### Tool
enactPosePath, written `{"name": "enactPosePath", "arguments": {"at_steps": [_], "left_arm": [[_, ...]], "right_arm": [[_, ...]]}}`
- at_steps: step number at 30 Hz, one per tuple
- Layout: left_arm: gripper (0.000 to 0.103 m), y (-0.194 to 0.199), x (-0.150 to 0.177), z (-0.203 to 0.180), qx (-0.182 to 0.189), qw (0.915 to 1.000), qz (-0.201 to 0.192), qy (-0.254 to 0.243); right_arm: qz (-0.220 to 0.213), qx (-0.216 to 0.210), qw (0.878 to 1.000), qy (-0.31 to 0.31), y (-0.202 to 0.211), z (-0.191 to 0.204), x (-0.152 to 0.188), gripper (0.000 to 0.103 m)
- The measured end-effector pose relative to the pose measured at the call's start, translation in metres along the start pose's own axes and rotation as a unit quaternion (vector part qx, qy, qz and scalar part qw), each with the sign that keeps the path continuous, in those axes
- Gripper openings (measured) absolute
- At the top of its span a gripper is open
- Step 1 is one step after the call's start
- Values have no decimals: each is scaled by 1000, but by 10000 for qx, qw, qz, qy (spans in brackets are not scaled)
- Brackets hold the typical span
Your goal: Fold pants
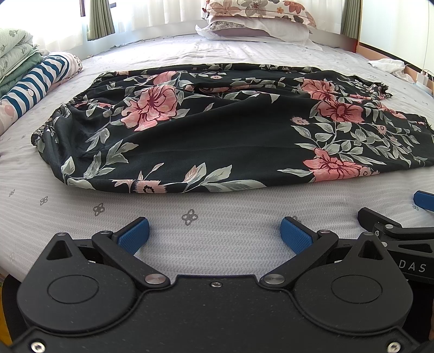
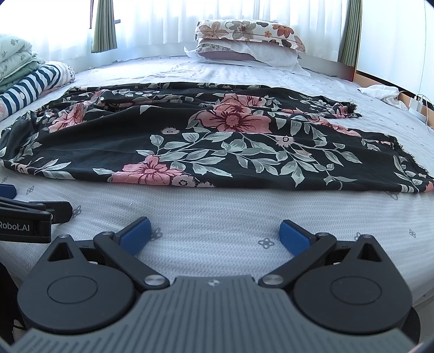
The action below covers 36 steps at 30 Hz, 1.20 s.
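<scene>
Black pants with a pink and grey flower print (image 1: 217, 127) lie spread across the bed, waistband to the left, leg ends to the right; they also show in the right wrist view (image 2: 206, 141). My left gripper (image 1: 215, 233) is open and empty, over bare sheet just short of the pants' near edge. My right gripper (image 2: 215, 235) is open and empty, also short of the near edge. Part of the right gripper (image 1: 401, 230) shows at the right of the left wrist view, and part of the left gripper (image 2: 29, 214) at the left of the right wrist view.
The bed has a pale patterned sheet (image 1: 190, 244). Stacked pillows (image 1: 257, 24) sit at the far end. Folded bedding and a striped roll (image 1: 32, 87) lie at the left. A white cloth (image 2: 382, 92) and a charger lie at the right edge.
</scene>
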<state>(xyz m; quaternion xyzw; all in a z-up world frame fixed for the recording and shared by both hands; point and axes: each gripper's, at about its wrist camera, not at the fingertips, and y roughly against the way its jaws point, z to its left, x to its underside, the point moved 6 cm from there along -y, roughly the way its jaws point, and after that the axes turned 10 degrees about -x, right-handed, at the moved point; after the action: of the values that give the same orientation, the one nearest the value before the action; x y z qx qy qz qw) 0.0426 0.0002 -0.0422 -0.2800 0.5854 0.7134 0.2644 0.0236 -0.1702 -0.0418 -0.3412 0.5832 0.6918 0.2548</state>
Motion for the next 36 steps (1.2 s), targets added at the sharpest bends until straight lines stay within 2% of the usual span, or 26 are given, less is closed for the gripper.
{"name": "enactPosePath", "arguments": {"at_steps": [11,15,18,20,22,24,27,29,31,33,36], "left_arm": [[103,1,-3,-2,-68,9999,67,-122],[103,2,-3,1,30,10000,25,-30],[103,3,-6,4,98,9998,166,-70],[103,6,-12,14,43,9997,210,125],[103,12,-20,28,-100,9993,62,345],[103,21,-32,50,-246,9974,-281,618],[103,22,-51,90,-552,9909,-582,1080],[103,12,-63,120,-810,9851,-588,1399],[101,-3,-74,156,-1278,9737,-560,1802],[93,-15,-81,187,-1746,9596,-570,2133],[83,-38,-86,224,-2106,9458,-461,2428]], "right_arm": [[-77,57,10000,20,4,0,-1,103],[-145,86,9999,16,3,-4,0,103],[-297,105,9995,85,1,-4,3,103],[-378,165,9990,157,3,-3,5,103],[-310,25,9995,96,7,-6,-1,103],[-383,-78,9991,-190,14,-17,-7,103],[-776,142,9946,-682,30,-49,-19,103],[-929,414,9895,-1031,36,-82,-26,103],[-995,698,9826,-1406,42,-116,-32,103],[-1119,949,9723,-1821,50,-152,-36,103],[-1270,1226,9561,-2340,64,-197,-34,103]]}}
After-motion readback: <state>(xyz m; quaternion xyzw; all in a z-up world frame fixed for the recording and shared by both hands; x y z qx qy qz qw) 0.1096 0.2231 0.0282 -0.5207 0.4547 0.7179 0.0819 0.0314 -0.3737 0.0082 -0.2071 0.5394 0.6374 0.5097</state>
